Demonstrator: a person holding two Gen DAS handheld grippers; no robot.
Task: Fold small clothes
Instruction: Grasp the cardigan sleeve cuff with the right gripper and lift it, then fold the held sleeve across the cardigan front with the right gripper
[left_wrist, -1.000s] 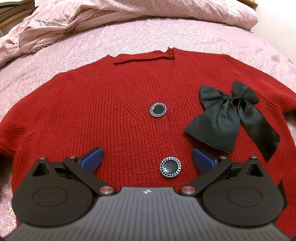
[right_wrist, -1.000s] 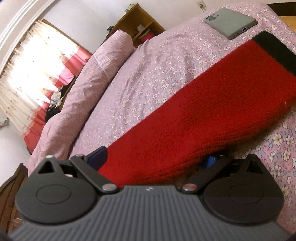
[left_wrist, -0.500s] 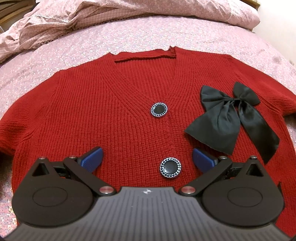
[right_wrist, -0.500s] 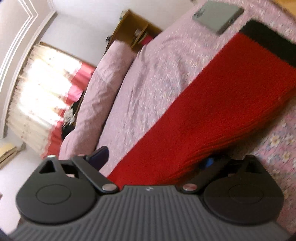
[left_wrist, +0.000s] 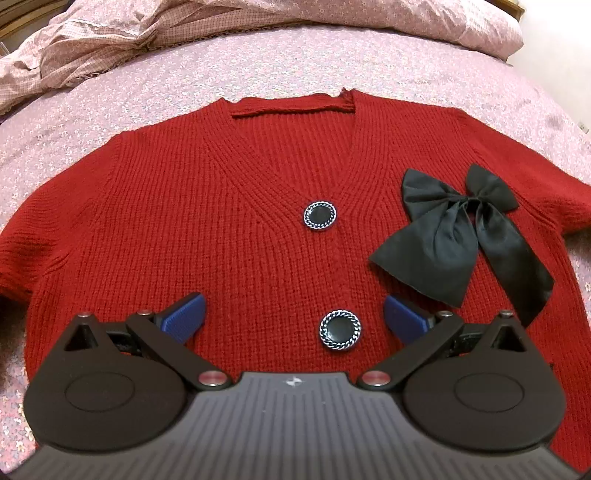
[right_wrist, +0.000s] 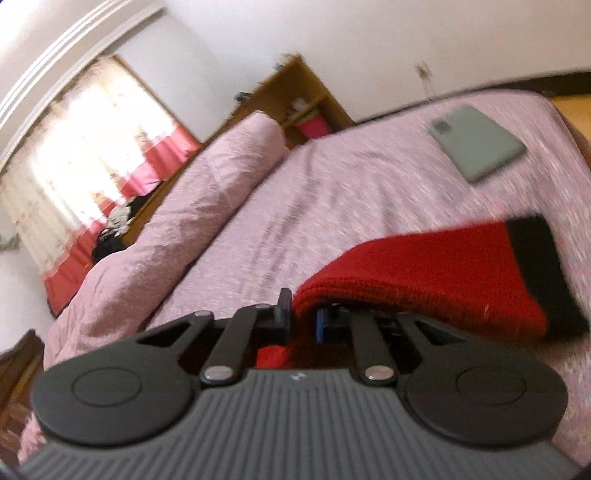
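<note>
A red knit cardigan (left_wrist: 221, 206) lies flat, front up, on the bed, with two round black buttons (left_wrist: 320, 217) and a black satin bow (left_wrist: 458, 236) on its right chest. My left gripper (left_wrist: 293, 319) is open and empty, hovering over the cardigan's lower front around the lower button (left_wrist: 340, 329). In the right wrist view, my right gripper (right_wrist: 301, 314) is shut on the cardigan's red sleeve (right_wrist: 424, 273), lifted off the bed; the sleeve's black cuff (right_wrist: 543, 273) hangs at the far end.
The bed has a pink floral sheet (left_wrist: 258, 77) with a rumpled pink duvet (left_wrist: 110, 40) along its head. A grey phone (right_wrist: 476, 146) lies on the bed beyond the sleeve. A wooden shelf (right_wrist: 295, 99) and a curtained window (right_wrist: 92, 147) stand behind.
My right gripper has closed on the sleeve and raised it off the bed, folding it over. My left gripper has drawn back slightly, showing more bed above the collar.
</note>
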